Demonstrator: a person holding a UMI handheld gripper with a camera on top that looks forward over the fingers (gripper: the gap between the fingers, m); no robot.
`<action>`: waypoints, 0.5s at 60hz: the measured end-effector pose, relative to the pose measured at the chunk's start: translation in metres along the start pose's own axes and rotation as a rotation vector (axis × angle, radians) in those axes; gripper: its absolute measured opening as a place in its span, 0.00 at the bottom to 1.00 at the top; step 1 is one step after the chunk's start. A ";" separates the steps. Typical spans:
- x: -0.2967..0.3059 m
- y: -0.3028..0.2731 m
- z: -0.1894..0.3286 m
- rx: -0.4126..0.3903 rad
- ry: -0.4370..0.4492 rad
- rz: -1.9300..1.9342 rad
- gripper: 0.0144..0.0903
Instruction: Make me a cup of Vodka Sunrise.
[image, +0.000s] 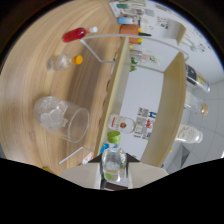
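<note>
The gripper has its fingers clamped on a small clear bottle — held right between them, with the whole view tipped sideways. Beside that bottle, on the wooden table, sits a glass of ice. Beyond the glass lie a clear bottle with an orange cap and a red bottle — the vodka bottle sits just beyond the held one.
</note>
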 end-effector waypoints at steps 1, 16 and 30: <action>0.004 -0.001 -0.002 0.011 0.004 0.047 0.28; 0.061 0.005 -0.028 0.208 0.025 1.018 0.28; -0.003 0.031 -0.002 0.149 -0.084 1.644 0.28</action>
